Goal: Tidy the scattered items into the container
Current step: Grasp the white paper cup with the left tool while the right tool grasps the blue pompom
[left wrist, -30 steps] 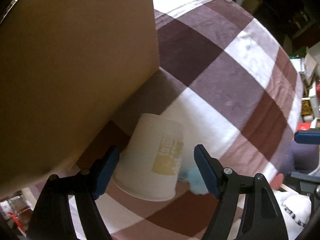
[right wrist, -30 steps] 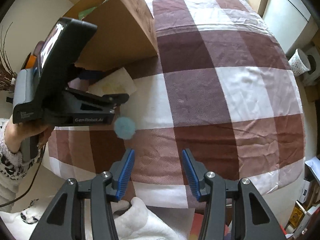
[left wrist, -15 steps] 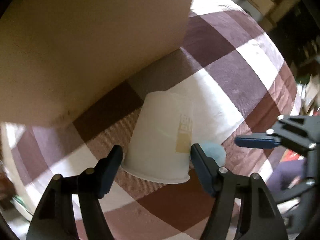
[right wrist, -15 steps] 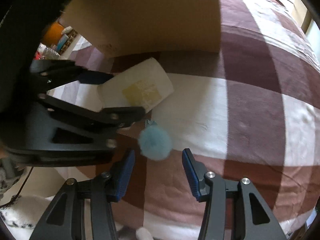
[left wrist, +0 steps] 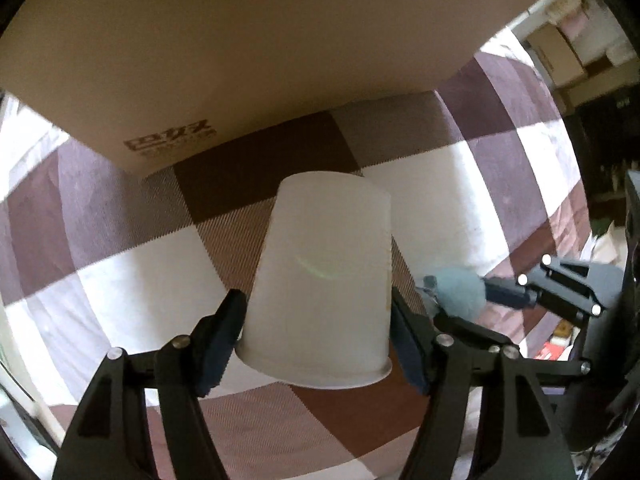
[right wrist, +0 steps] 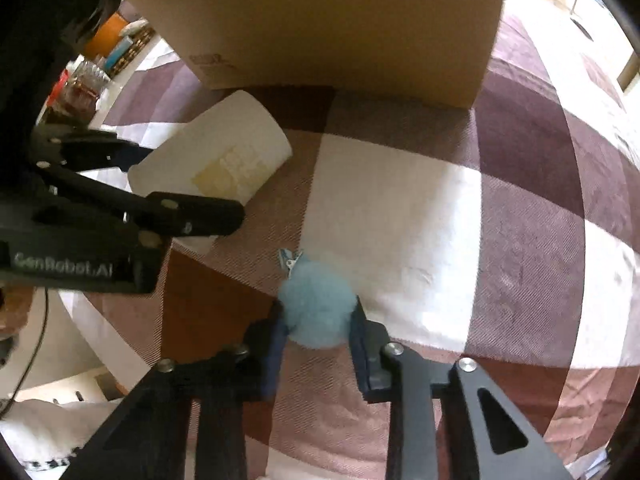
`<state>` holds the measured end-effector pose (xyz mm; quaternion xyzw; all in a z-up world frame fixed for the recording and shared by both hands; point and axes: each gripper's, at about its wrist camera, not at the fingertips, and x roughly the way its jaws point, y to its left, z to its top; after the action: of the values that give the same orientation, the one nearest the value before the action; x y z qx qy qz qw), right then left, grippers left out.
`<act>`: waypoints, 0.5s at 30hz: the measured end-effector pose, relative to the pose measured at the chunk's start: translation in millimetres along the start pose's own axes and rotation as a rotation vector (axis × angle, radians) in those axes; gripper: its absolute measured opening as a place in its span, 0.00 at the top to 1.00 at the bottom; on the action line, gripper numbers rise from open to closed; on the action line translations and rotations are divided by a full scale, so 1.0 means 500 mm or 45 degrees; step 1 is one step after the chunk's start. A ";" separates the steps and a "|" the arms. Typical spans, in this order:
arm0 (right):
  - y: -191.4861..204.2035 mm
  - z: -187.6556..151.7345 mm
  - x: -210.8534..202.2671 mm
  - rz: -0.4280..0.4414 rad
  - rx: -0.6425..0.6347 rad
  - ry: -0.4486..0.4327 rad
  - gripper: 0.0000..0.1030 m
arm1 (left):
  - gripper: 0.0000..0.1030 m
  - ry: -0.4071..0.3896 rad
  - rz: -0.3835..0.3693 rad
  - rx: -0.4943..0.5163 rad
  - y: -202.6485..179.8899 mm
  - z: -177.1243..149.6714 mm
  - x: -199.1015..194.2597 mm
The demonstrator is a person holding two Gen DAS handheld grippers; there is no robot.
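Note:
A white paper cup (left wrist: 324, 260) lies on its side on the checked blanket (left wrist: 120, 280), just in front of the brown cardboard box (left wrist: 280, 40). My left gripper (left wrist: 316, 312) straddles the cup near its rim; its jaws are closing and the pads meet the cup's two sides. To the cup's right, a fluffy light blue pompom (right wrist: 316, 304) with a small clip rests on the blanket, and my right gripper (right wrist: 318, 316) is shut on it. The right wrist view shows the cup (right wrist: 224, 148) between the left gripper's fingers (right wrist: 192, 216), with the box (right wrist: 340, 20) behind.
The box wall stands close behind both items. The blanket (right wrist: 440, 220) stretches away to the right. Cluttered shelves and bottles (right wrist: 84, 80) sit past the bed's left edge, and a white fluffy cloth (right wrist: 40, 440) lies at lower left.
My left gripper rolled and closed in around the cup. My right gripper came down over the pompom and shut on it; it hung open above the blanket before.

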<state>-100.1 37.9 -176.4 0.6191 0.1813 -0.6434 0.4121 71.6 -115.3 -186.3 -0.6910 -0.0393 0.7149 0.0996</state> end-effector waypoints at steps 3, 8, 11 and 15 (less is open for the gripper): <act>0.004 -0.005 -0.014 -0.005 0.002 0.024 0.75 | 0.37 0.002 0.011 0.004 0.001 0.000 -0.001; -0.004 -0.005 -0.046 0.044 0.055 0.031 0.75 | 0.39 0.001 0.010 -0.026 -0.008 0.001 -0.018; -0.011 -0.005 -0.076 0.040 0.066 0.024 0.75 | 0.39 -0.008 0.001 -0.048 -0.012 -0.017 -0.032; -0.023 0.000 -0.109 0.036 0.084 0.033 0.75 | 0.39 -0.010 0.021 -0.058 -0.006 -0.029 -0.065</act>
<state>-114.5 61.1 -128.0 0.6432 0.1564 -0.6350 0.3983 87.3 -120.1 -154.4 -0.6906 -0.0504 0.7173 0.0777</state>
